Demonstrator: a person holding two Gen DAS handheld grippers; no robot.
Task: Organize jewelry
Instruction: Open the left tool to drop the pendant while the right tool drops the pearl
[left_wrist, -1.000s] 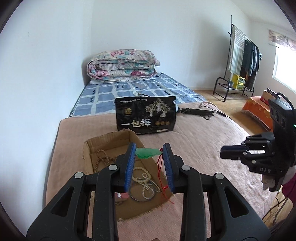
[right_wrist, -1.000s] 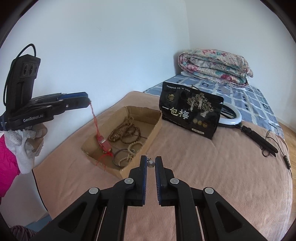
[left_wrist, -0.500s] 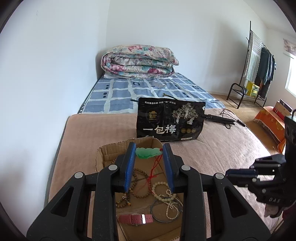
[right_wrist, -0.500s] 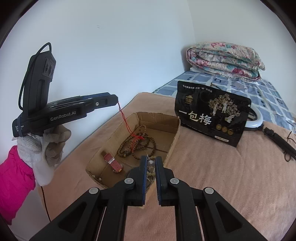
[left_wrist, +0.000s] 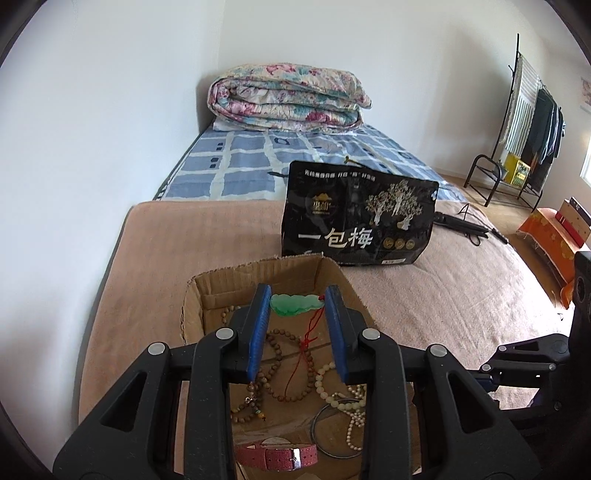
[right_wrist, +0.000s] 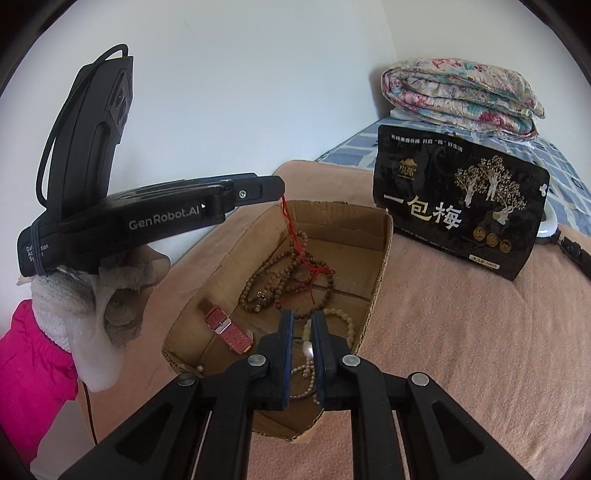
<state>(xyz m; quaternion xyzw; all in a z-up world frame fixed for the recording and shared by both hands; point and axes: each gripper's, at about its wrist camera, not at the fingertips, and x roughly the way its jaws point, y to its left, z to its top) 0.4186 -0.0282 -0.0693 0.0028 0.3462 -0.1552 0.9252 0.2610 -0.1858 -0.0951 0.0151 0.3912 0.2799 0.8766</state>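
The left gripper (left_wrist: 297, 306) is clamped on a green pendant (left_wrist: 294, 305), which spans crosswise between the blue pads with its long axis running left to right in the left wrist view. A red cord (left_wrist: 306, 345) hangs from the pendant's right end down into the cardboard box (left_wrist: 258, 271), which lies directly under and just ahead of that gripper, lower centre of the frame. The box already holds brown bead strings (left_wrist: 280, 369), pale beads (left_wrist: 341, 397), a metal bangle (left_wrist: 325, 435) and a pink watch strap (left_wrist: 277, 457). So the coming release likely turns on the pendant being straight above the open box; the left gripper is the one placed for it.

In the right wrist view the right gripper (right_wrist: 303, 325) hangs over the near end of the box, its jaws opening, with nothing seen pinched between them; pale beads show through the gap below.

Compared with a second ago, both grippers have come forward and down over the box, which then sat lower left of the left gripper, and the small charm then pinched in the right gripper is gone from it.
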